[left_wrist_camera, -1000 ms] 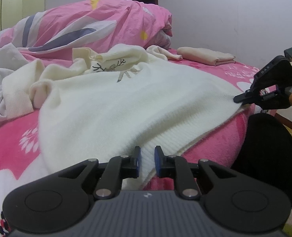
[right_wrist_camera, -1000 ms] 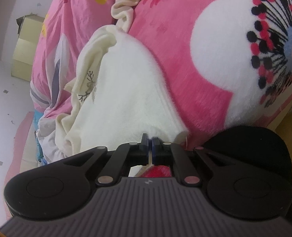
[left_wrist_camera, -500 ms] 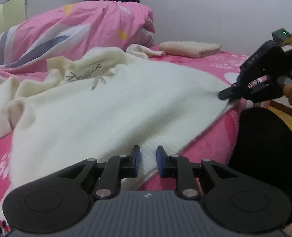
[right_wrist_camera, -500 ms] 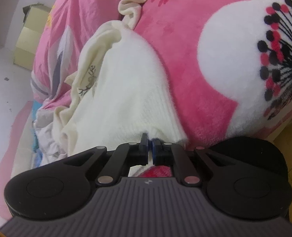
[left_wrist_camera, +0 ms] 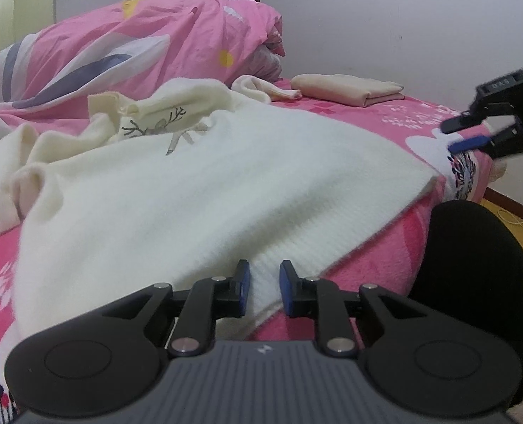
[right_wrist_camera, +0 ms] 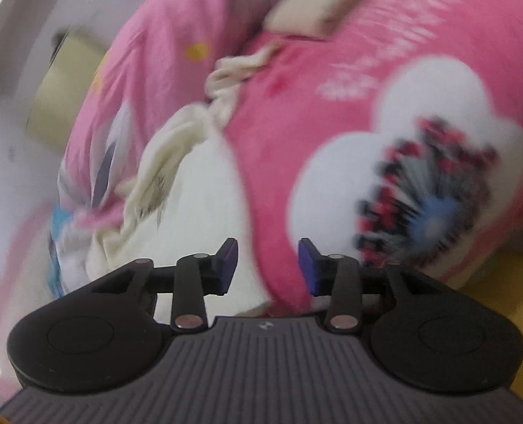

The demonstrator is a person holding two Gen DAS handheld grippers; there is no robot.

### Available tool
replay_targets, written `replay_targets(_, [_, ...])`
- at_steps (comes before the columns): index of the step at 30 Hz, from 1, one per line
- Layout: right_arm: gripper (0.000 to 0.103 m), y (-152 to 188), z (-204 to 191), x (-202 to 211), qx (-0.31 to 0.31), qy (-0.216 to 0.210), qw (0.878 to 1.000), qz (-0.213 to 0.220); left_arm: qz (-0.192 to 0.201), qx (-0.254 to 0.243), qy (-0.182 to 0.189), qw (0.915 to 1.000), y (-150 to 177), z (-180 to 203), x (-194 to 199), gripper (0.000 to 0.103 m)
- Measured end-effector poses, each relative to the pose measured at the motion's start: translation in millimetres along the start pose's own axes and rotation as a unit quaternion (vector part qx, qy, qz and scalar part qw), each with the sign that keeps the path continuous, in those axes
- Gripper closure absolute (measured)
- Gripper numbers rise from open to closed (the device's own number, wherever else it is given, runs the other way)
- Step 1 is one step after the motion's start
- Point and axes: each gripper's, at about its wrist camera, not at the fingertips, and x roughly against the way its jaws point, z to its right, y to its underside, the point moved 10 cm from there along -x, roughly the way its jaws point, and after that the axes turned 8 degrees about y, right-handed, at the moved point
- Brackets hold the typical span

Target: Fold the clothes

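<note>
- white sweater [left_wrist_camera: 204, 190] spread on pink bed [left_wrist_camera: 378, 265], hem running left–right along the near edge.
- left gripper [left_wrist_camera: 263, 284] holds hem between narrow jaws.
- right gripper [left_wrist_camera: 453, 137] just opened, empty, beyond hem's right corner.

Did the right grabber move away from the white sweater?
Yes. The right gripper has let go of the white sweater's corner and lifted up and away from it, its jaws just opened and empty, over the pink blanket.
</note>
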Motion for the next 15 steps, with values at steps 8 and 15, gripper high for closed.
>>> replay_targets(8, [0.098,21,-82,-76,0.281,0.03,0.959,-0.038,0.004,-0.004,-0.008,1.0,2,2,2,0.083])
replay_targets(15, [0.098,-9,-84,-73,0.285,0.089,0.954,-0.022,0.014,-0.005,-0.002,0.9999,4,1,3,0.083])
